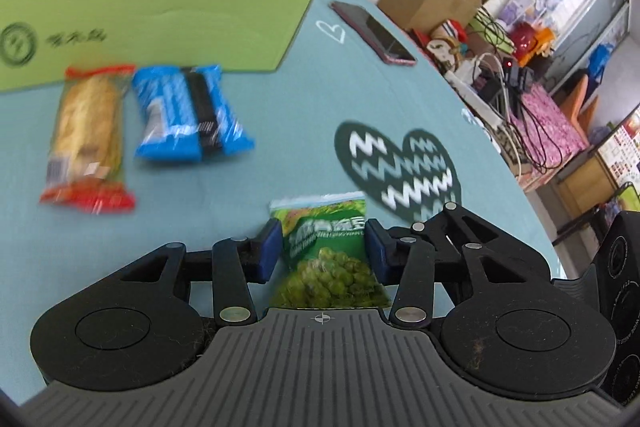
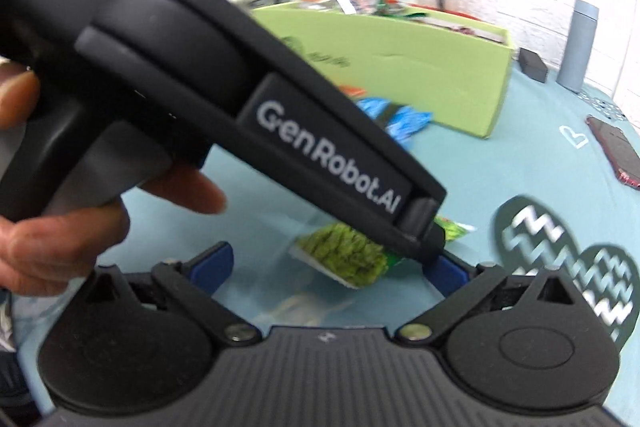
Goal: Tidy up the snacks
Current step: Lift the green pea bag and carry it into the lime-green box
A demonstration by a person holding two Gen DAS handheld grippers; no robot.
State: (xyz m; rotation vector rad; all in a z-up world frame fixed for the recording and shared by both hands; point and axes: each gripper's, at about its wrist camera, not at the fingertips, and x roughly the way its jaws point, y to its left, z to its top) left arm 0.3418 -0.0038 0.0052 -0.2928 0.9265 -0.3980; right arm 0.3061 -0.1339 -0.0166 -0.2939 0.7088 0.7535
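Teal tablecloth (image 1: 288, 115), smooth and matte, covers the work surface; a dark heart patch (image 1: 400, 171) with white zigzag stitching sits at 3 o'clock of centre in the left wrist view. Lime-green cardboard box (image 1: 160, 15), flat-walled with a printed logo, stands at 11 o'clock, crinkled foil packets heaped inside.

Left gripper (image 1: 322, 247): blue pads pressed on both sides of a glossy green pea packet (image 1: 328, 251), which is pinched upright between them. In the right wrist view the same packet (image 2: 344, 255) hangs under the left tool's black casing, just above the cloth.

Right gripper (image 2: 324, 263): jaws spread wide, nothing between them.

On the cloth near the box lie a blue wafer packet (image 1: 188, 115) and, beside it at its 9 o'clock, a clear red-ended cracker packet (image 1: 86, 135), both blurred. A slim dark phone (image 1: 372, 33) lies at 1 o'clock.
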